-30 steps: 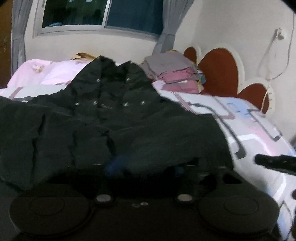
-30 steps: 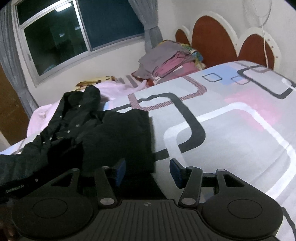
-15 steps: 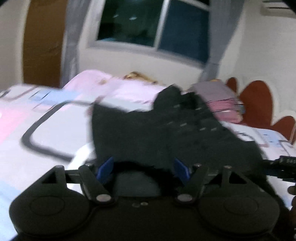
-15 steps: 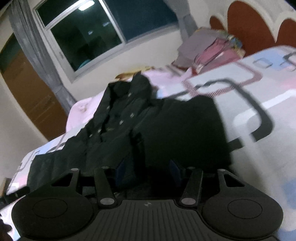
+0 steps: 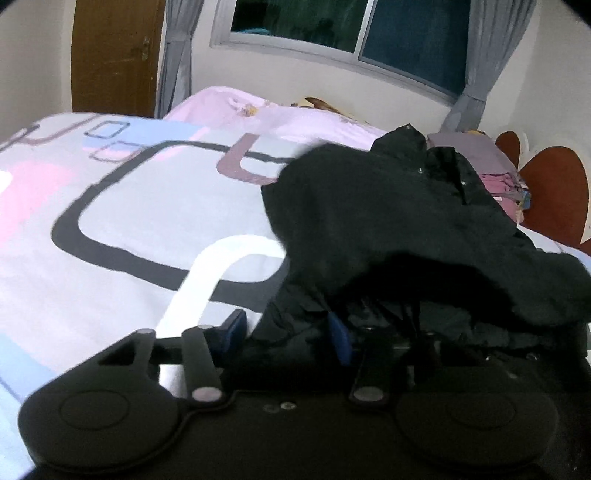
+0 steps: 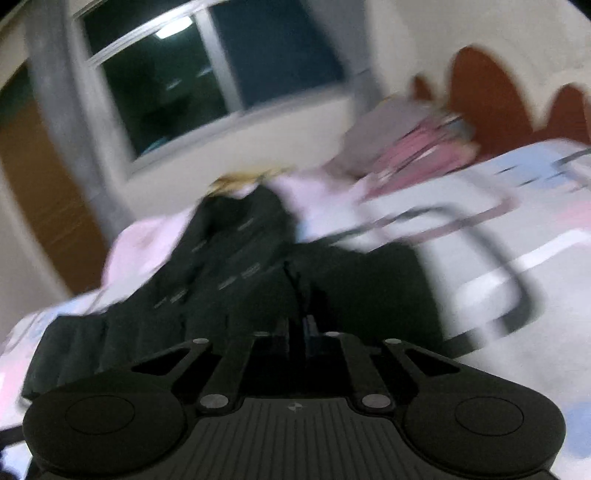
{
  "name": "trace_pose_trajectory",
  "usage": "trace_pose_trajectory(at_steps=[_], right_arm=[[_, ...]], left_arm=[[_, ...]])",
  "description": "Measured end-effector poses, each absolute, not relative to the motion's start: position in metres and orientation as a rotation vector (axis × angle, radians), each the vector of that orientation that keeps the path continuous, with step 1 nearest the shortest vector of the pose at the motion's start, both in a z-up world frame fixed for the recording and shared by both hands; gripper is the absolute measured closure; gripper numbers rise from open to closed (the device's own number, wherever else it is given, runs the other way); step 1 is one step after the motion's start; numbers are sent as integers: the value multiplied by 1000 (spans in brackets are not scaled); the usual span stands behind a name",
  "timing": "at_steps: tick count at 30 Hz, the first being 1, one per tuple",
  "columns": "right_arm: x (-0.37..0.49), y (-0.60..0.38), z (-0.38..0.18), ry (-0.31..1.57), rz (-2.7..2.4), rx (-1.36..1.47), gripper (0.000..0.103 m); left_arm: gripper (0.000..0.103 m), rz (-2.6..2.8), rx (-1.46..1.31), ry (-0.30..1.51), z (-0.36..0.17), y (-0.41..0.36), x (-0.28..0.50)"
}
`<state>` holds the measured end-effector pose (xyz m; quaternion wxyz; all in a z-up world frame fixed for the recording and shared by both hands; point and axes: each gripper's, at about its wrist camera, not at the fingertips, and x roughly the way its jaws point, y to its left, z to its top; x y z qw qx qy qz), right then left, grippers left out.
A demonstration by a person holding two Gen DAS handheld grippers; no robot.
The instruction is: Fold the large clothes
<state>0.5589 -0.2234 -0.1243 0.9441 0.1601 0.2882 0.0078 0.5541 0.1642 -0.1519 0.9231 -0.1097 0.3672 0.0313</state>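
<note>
- Bed [image 5: 122, 206]: fills most of both views; its cover is pale grey with rounded rectangles outlined in black, white, pink and mauve. A pink blanket [image 5: 280, 118] lies along its far edge, below the window [image 5: 332, 33].
- Black jacket [image 5: 399, 221]: the task's garment, spread on the bed cover with its collar toward the far wall. Small pale snaps run down its front. In the left wrist view the near portion is bunched and raised into a hump, the hem drooping toward the camera. In the right wrist view [image 6: 236, 280] it runs from the collar near the blanket down to the gripper, though blur softens its outline.
- Stack of folded clothes [image 5: 495, 173]: grey and pink items piled at the head of the bed, beside the red scalloped headboard [image 5: 550, 199] and behind the jacket's collar.
- Left gripper [image 5: 288, 328]: its jaws have just been closing. A crumpled fold of the jacket's near edge sits between the blue pads [image 5: 341, 338], touching the right one; the left pad stands just clear of the cloth over bare bed cover, so no clamp is made.
- Right gripper [image 6: 301, 328]: its jaws have just been closing and now stand fully together, clenched on the jacket's near edge; dark fabric rises straight from the pinched fingers.
</note>
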Motion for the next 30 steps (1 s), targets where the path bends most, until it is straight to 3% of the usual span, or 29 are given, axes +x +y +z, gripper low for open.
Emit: trace_pose_trajectory(at_steps=[3, 13, 15, 18, 20, 24, 30], right_arm=[[561, -245, -139, 667, 12, 332, 97], [565, -236, -140, 617, -42, 229, 97], [570, -240, -144, 623, -77, 201, 103], [581, -252, -162, 721, -95, 222, 103], [573, -263, -152, 662, -110, 247, 103], [563, -260, -120, 528, -42, 220, 103], [611, -222, -146, 640, 48, 92, 103]], left_arm=[[66, 37, -259, 738, -152, 164, 553], [65, 29, -236, 783, -164, 161, 565], [65, 27, -223, 784, -166, 161, 564], [65, 21, -220, 789, -167, 161, 565], [67, 11, -222, 775, -156, 163, 559], [45, -4, -259, 599, -114, 167, 539], [49, -120, -251, 654, -121, 139, 599]])
